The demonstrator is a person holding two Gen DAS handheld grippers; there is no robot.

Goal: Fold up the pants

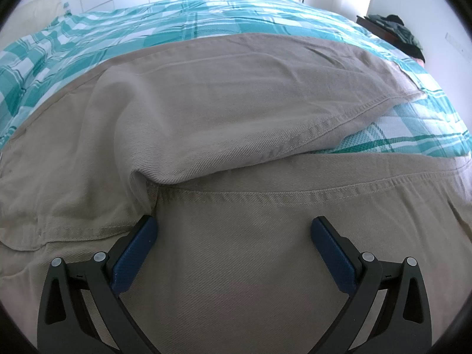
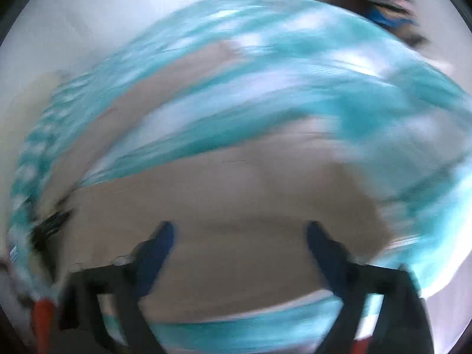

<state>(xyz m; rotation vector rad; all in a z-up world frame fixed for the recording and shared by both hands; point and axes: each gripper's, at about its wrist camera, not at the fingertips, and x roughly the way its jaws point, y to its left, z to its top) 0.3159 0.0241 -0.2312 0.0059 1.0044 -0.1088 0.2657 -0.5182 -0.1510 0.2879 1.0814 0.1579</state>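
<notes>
Clearly the khaki pants (image 1: pixel 236 112) lie spread across the teal-and-white checked bedspread (image 1: pixel 88 44), and they fill most of the left wrist view: one leg runs from the near left toward the far right and ends in a stitched hem (image 1: pixel 362 109), while the other leg lies nearer and runs off to the right, a wedge of bedspread showing between them. The left gripper (image 1: pixel 234 230) stands wide open just above the near leg, close to the crotch seam (image 1: pixel 159 188), with nothing between its blue pads (image 1: pixel 135 253); whether the tips rest on the cloth I cannot tell. The right gripper (image 2: pixel 239 233) is also spread wide and empty, though its view is heavily smeared by motion; khaki cloth lies under it with bedspread showing near and far of it, which suggests it is over a leg, but which part I cannot say. By my judgement the step in hand is to lay one leg over the other, and neither claw has taken hold yet. To do it well, each should pinch the cloth at an outer edge or seam, through both layers, then both should lift together and carry the leg across so the seams line up and the hems meet. Keeping the cloth taut between the two grips should stop ridges forming near the crotch. No brand, label or writing can be read in either view.
</notes>
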